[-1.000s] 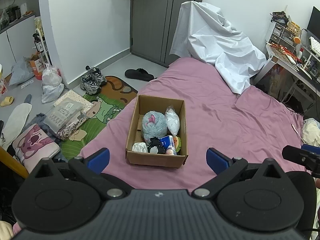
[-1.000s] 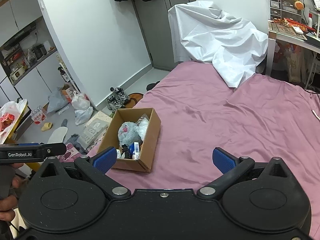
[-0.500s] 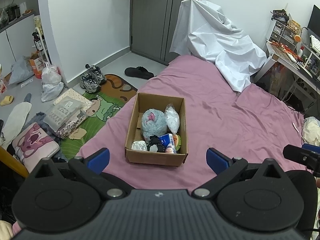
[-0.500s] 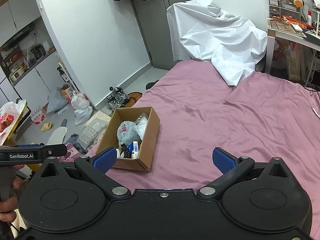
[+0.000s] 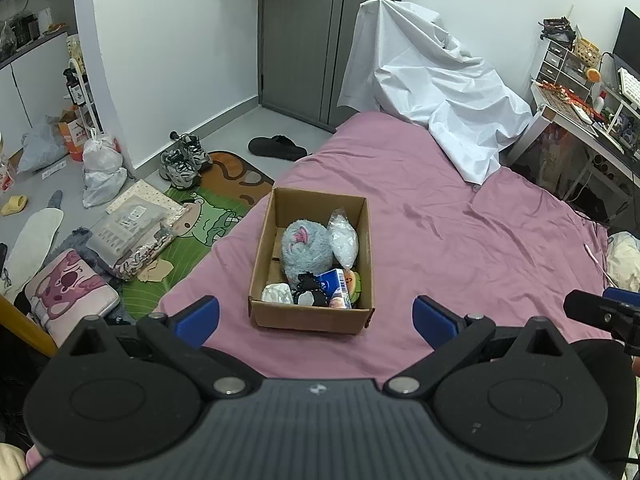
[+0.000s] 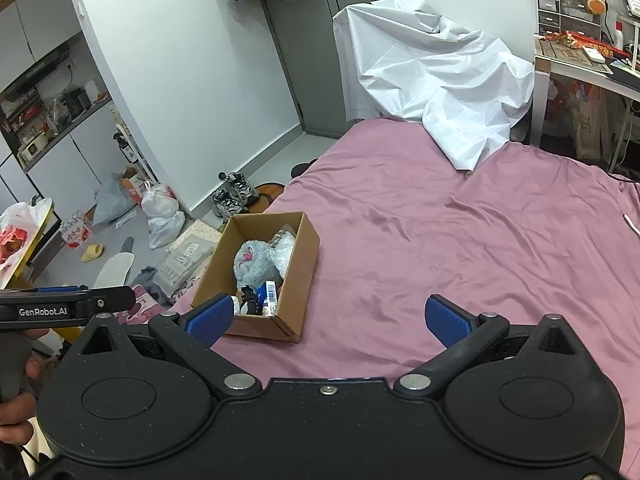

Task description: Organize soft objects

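An open cardboard box [image 5: 264, 248] sits on the pink bed sheet [image 5: 460, 248] near the bed's left edge. It holds a grey-blue plush toy [image 5: 306, 246], a clear plastic bag [image 5: 343, 240], a blue packet [image 5: 334, 282] and other small items. The box also shows in the right wrist view [image 6: 304, 272] with the plush [image 6: 254, 264]. My left gripper [image 5: 316, 318] is open and empty, just short of the box's near wall. My right gripper [image 6: 328, 320] is open and empty, to the right of the box.
A white sheet [image 5: 432, 92] drapes over something at the bed's far end. A cluttered desk [image 5: 580, 108] stands at right. The floor at left holds sneakers [image 5: 182, 158], a green mat [image 5: 204, 224], bags and a pink cushion [image 5: 68, 288].
Both grippers have drawn back slightly and risen; the box sits a little farther from them. Both stay open.
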The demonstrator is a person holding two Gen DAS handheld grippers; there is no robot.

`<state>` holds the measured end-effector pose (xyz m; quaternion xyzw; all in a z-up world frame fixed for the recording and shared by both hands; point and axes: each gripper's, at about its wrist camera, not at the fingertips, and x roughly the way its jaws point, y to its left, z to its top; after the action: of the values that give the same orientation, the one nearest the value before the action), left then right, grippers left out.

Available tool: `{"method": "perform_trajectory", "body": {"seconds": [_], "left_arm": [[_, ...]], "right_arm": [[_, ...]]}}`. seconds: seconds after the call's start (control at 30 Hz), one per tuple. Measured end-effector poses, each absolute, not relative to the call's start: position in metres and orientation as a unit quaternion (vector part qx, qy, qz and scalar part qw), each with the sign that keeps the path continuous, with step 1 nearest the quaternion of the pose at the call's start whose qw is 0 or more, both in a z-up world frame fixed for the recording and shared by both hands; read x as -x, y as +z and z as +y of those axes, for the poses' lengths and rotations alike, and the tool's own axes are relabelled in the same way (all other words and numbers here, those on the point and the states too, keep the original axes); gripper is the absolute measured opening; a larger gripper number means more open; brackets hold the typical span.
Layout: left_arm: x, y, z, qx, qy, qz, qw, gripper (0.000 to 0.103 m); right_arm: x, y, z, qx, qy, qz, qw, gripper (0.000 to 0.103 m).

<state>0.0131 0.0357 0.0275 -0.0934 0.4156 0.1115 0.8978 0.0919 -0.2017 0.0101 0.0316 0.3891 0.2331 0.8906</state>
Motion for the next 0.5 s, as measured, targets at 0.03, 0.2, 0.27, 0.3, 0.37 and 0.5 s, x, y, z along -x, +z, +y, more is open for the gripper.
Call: {"method": "perform_trajectory", "body": {"seconds": [0.03, 0.2, 0.27, 0.3, 0.37, 0.5], "left_arm": [[-0.0135, 0.0277, 0.0353, 0.093, 0.111, 0.416, 0.898, 0.102], [-0.0146, 0.0284, 0.0328, 0.092, 0.108, 0.415, 0.899, 0.102], [-0.0149, 0.0288, 0.0310, 0.091, 0.107, 0.415, 0.899, 0.102], [-0.0151, 0.0286, 0.0302, 0.091, 0.106, 0.414, 0.899, 0.102], [-0.0153, 0.0287, 0.0296, 0.090, 0.105, 0.414, 0.900, 0.102], [-0.0149, 0.0283, 0.0291, 0.090, 0.103, 0.415, 0.900, 0.102]], "right_arm": [[-0.0916, 0.0102, -0.2017, -0.032, 0.233, 0.388, 0.891, 0.103], [-0.0904, 0.0096, -0.2023, -0.030, 0.232, 0.387, 0.892, 0.103], [-0.0907, 0.0092, -0.2025, -0.031, 0.231, 0.387, 0.892, 0.103], [-0.0907, 0.0090, -0.2027, -0.032, 0.231, 0.388, 0.892, 0.103], [-0.0909, 0.0093, -0.2027, -0.032, 0.230, 0.388, 0.892, 0.103], [-0.0917, 0.0087, -0.2032, -0.031, 0.226, 0.390, 0.892, 0.103]]}}
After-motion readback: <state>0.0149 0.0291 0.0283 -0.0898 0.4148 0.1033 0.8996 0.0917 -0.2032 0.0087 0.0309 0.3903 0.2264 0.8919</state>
